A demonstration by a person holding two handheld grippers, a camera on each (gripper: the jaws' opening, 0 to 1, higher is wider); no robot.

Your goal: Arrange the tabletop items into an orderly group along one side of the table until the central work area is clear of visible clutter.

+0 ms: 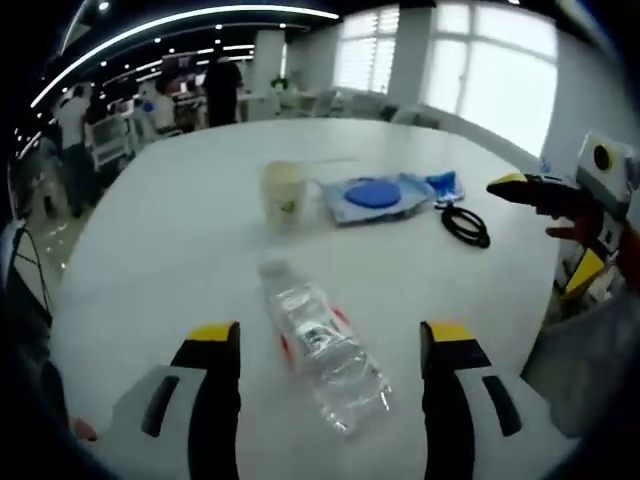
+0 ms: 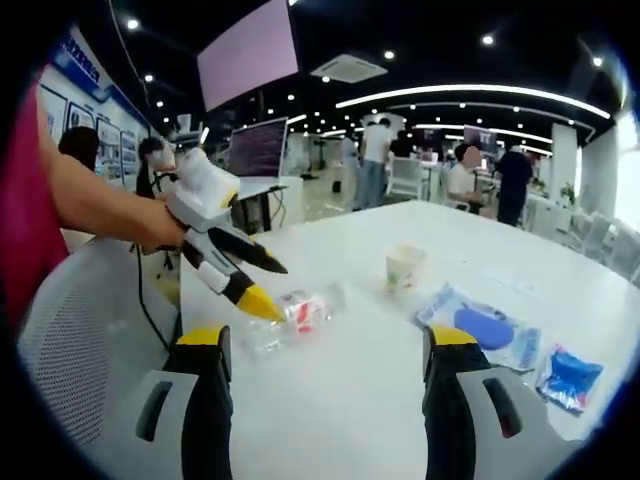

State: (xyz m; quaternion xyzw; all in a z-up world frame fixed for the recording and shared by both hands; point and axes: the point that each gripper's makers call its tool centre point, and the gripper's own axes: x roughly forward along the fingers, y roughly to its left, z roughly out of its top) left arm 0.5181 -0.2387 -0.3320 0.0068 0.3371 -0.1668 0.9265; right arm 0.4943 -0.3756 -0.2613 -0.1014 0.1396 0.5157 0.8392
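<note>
Little looks done yet. In the left gripper view, the left gripper has its jaws spread wide around, not gripping, a clear plastic water bottle lying near on the white table. Farther off stand a paper cup, a blue-disc packet, a small blue pouch and a black cable coil. The right gripper is open and empty. All remain scattered centrally.

White round worktop; clear plastic bottle with red label; cream paper cup with green print; clear packet holding a blue disc; black cable coil; yellow-tipped black gripper jaws.
</note>
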